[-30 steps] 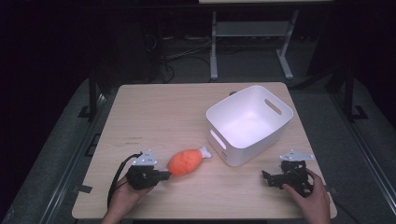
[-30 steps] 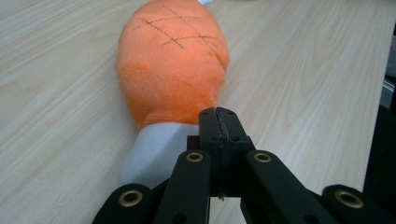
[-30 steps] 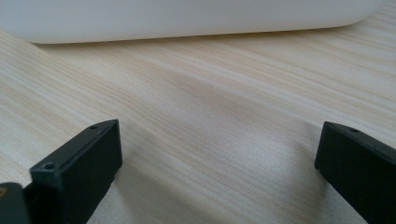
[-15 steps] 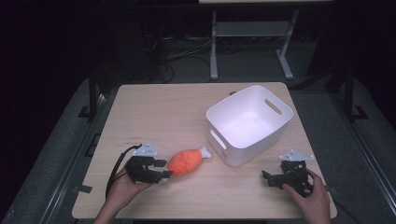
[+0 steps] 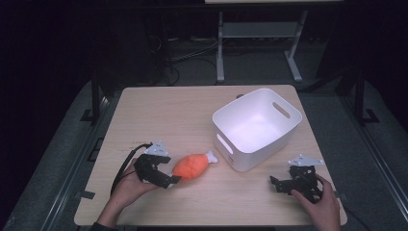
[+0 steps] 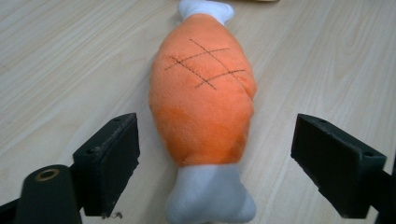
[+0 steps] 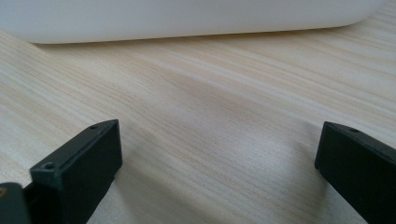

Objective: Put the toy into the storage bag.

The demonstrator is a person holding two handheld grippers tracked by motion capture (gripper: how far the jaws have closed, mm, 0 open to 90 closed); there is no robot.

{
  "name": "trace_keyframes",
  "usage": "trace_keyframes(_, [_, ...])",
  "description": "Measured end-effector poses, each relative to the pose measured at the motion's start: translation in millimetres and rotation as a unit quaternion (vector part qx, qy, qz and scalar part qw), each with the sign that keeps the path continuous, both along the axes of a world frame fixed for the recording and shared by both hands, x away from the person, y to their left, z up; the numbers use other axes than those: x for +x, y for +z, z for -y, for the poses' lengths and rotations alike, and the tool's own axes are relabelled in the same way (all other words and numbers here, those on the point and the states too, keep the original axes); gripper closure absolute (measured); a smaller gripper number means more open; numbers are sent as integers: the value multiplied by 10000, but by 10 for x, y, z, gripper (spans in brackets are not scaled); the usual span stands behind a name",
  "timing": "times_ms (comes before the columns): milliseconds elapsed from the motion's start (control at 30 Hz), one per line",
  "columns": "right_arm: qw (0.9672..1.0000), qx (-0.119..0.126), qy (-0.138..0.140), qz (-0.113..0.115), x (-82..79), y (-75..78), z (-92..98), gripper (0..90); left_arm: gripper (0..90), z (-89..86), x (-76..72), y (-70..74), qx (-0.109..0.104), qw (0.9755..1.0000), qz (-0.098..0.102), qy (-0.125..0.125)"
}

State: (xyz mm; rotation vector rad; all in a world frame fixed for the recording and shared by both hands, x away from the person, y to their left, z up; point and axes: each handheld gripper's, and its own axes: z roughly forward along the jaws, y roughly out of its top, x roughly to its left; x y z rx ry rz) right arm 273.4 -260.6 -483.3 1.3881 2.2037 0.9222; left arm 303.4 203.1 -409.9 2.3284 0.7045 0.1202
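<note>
Lying on the desk (image 5: 183,115) left of the white bin (image 5: 257,127), the orange plush drumstick (image 6: 201,100) sits between the left gripper (image 6: 215,154), whose jaws have just been opening and stand clear of it. Right gripper (image 7: 217,168) jaws stand apart over bare desk near the bin.

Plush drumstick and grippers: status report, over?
Left gripper jaws just opened, astride plush drumstick, not touching. Right gripper open, idle. Drumstick flat on table; white bin beside, path unblocked.
</note>
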Motion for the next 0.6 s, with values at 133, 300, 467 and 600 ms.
trace_keyframes(133, [10000, -3, 3, 0, 0, 0, 0, 2, 131, 33, 41, -4, 109, 9999, -28, -30])
trace_keyframes(300, [10000, -3, 3, 1, 0, 0, 1, 2, 128, 97, 100, 31, 233, 9997, -8, -53])
trace_keyframes(467, [10000, -2, 1, 1, 0, 0, 0, 2, 128, 174, 169, 73, 280, 9995, 13, -124])
trace_keyframes(600, [10000, -3, 2, 0, 0, 0, 0, 2, 128, 255, 226, 90, 342, 9992, 15, -202])
